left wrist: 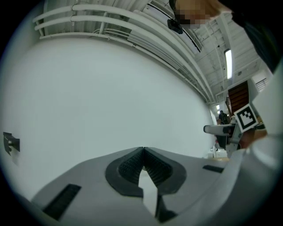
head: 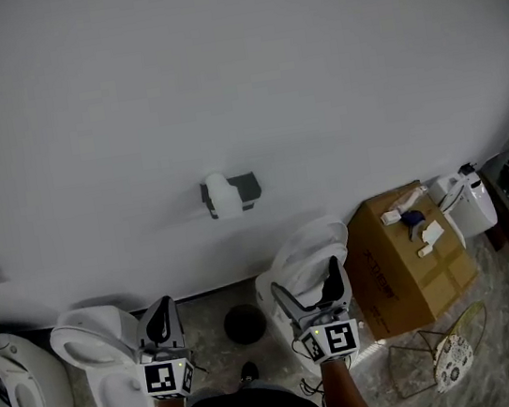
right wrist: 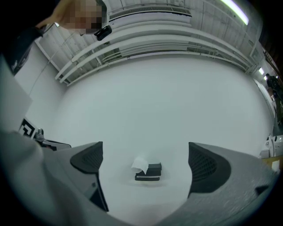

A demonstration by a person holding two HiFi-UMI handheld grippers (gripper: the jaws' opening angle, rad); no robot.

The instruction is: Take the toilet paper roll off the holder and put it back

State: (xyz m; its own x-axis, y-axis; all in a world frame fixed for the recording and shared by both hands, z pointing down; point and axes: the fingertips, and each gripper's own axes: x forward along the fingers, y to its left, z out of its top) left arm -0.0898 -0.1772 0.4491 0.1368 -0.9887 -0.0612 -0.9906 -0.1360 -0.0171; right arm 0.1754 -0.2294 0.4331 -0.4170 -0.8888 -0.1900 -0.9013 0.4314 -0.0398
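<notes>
The roll (head: pixel 222 196) sits on the holder (head: pixel 245 188) fixed to the white wall (head: pixel 236 77), at 12 o'clock from both grippers and well apart from them. It occupies the holder's 9 o'clock end, with the dark bracket showing at 3 o'clock.

Its long axis seems to run along the wall from 9 to 3, though it is too small to be sure. In the right gripper view a loose flap of paper hangs toward 6.

The roll is likely light and soft and will crush under a hard squeeze, with a stiffer core inside. A gentle hold across its round body, clear of the flap, looks best.

The left gripper (head: pixel 160 309) has its jaws pressed together on nothing. The right gripper (head: pixel 306 285) has its jaws wide apart and empty, framing the roll far off.
</notes>
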